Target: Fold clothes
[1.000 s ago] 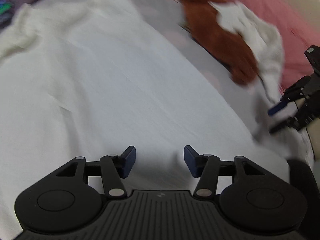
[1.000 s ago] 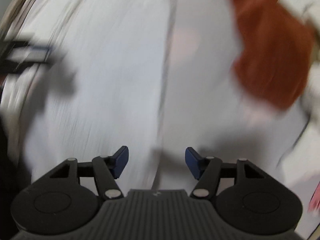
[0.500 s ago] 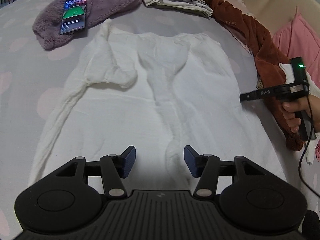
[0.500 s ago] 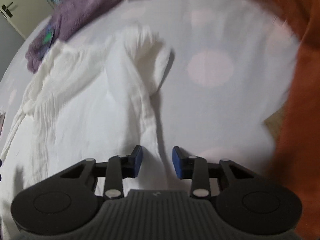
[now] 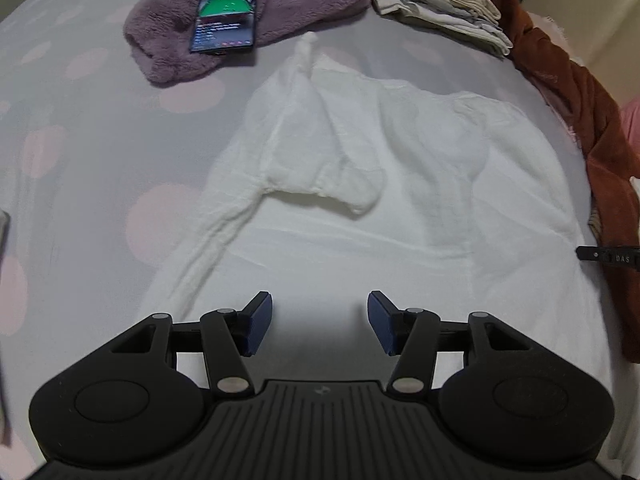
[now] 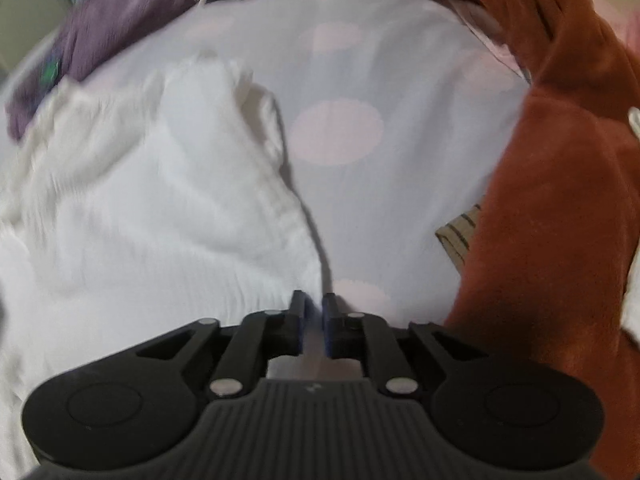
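Note:
A white crinkled garment (image 5: 360, 240) lies spread flat on the dotted bed sheet (image 5: 80, 128), one sleeve folded across its chest. My left gripper (image 5: 320, 320) hovers over the garment's near hem, open, with only cloth below it. In the right wrist view the garment (image 6: 160, 220) fills the left half. My right gripper (image 6: 314, 320) sits at its right side edge, jaws closing to a narrow slit with a pale strip of that edge between the pads. A black part of the right tool (image 5: 608, 258) shows at the left view's right border.
A purple fleece (image 5: 280, 12) with a lit phone (image 5: 226, 12) on it lies at the far side. Beside it is a stack of folded pale clothes (image 5: 444, 8). A rust-brown garment (image 6: 560, 200) runs along the right, covering a striped item (image 6: 460, 236).
Both views swung from blurred close cloth to the spread garment. The right jaws went from wide apart to nearly together at the garment's right edge. The left jaws kept their width.

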A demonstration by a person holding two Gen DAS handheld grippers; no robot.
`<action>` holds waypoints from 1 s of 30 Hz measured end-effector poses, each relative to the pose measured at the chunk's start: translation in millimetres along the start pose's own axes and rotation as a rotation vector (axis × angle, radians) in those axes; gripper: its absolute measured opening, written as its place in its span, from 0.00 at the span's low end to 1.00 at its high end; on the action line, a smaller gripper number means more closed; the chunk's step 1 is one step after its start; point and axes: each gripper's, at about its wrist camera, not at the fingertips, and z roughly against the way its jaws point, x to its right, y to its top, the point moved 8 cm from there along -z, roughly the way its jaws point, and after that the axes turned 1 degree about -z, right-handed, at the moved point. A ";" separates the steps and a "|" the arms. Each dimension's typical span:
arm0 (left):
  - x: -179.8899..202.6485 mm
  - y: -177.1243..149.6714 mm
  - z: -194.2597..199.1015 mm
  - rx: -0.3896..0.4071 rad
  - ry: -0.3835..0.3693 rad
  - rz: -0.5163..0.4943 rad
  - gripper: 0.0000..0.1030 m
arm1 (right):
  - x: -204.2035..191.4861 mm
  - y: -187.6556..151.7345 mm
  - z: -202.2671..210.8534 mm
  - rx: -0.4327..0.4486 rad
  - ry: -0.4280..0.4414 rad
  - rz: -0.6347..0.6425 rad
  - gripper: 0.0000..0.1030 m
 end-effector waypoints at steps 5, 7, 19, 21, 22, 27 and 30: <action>-24.4 -2.9 -2.0 0.009 0.049 0.005 0.50 | -22.0 2.2 40.7 0.174 -0.040 -0.003 0.29; -32.1 -1.0 -3.7 0.020 0.068 0.004 0.50 | -47.8 -2.7 54.0 0.213 0.009 0.043 0.29; -11.9 18.2 2.0 0.061 0.026 -0.023 0.50 | -182.9 -75.1 62.7 0.127 0.233 0.277 0.34; -20.1 0.7 12.0 0.052 0.025 -0.022 0.50 | -197.2 -87.9 66.8 0.115 0.267 0.295 0.38; -25.3 -8.7 16.7 0.045 0.028 -0.022 0.50 | -204.2 -96.2 69.0 0.108 0.275 0.314 0.38; -68.7 -61.8 47.6 -0.001 0.032 0.040 0.50 | -234.9 -131.0 87.2 0.102 0.313 0.395 0.38; -92.5 -97.3 67.5 -0.048 0.057 0.043 0.50 | -256.7 -152.2 108.5 0.103 0.382 0.424 0.39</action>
